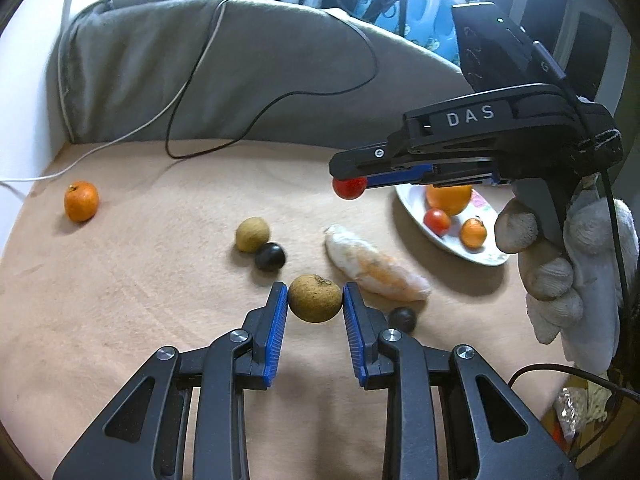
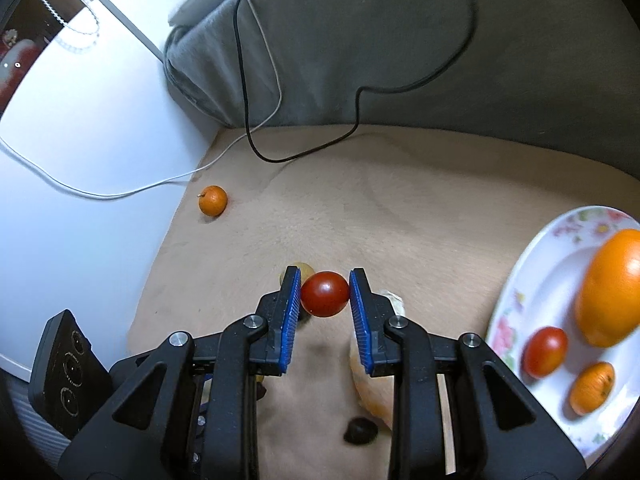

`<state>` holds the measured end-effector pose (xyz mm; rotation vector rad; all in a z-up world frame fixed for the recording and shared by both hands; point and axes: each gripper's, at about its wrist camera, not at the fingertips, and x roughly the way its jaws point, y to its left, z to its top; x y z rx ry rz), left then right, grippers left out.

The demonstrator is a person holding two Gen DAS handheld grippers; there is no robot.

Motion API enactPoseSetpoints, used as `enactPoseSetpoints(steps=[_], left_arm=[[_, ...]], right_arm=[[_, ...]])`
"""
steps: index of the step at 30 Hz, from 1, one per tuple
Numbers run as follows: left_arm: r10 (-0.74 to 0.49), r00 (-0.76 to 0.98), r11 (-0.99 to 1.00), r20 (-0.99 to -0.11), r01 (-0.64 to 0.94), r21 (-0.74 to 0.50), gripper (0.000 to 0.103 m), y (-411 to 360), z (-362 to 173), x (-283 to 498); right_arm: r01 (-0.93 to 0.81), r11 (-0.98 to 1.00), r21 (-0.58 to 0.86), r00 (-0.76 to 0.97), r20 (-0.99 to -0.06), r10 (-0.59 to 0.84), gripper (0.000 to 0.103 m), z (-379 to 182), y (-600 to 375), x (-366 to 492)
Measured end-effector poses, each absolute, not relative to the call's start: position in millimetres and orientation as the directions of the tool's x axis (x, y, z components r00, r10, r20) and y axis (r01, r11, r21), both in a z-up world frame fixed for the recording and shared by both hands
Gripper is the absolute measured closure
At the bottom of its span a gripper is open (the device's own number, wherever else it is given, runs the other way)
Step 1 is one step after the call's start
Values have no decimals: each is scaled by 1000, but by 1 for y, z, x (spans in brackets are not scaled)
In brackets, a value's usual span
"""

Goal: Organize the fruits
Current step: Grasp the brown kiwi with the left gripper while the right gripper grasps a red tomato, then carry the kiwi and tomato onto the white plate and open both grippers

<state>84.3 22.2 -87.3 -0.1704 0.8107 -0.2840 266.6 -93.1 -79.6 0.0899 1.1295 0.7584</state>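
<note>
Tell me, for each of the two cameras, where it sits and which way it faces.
Left wrist: sits behind the left gripper, looking forward over the beige cloth; its jaws hold a round tan-brown fruit; the right gripper and a white-gloved hand show.
Right wrist: sits behind the right gripper, facing the grey cushion; its jaws hold a small red tomato.
Shared: the flowered white plate, the lone small orange citrus, the tomato.

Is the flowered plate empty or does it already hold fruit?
Not empty. The flowered plate holds a large orange, a red tomato and a small orange fruit.
</note>
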Motion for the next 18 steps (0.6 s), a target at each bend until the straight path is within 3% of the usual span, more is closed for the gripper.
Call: enactPoseSetpoints(steps=[18], left_arm=[[-387,647,922,-657,273,-274,76,-28,-72,90]], right_arm=[[-438,798,413,329,-753,570,77,-75,-198,257]])
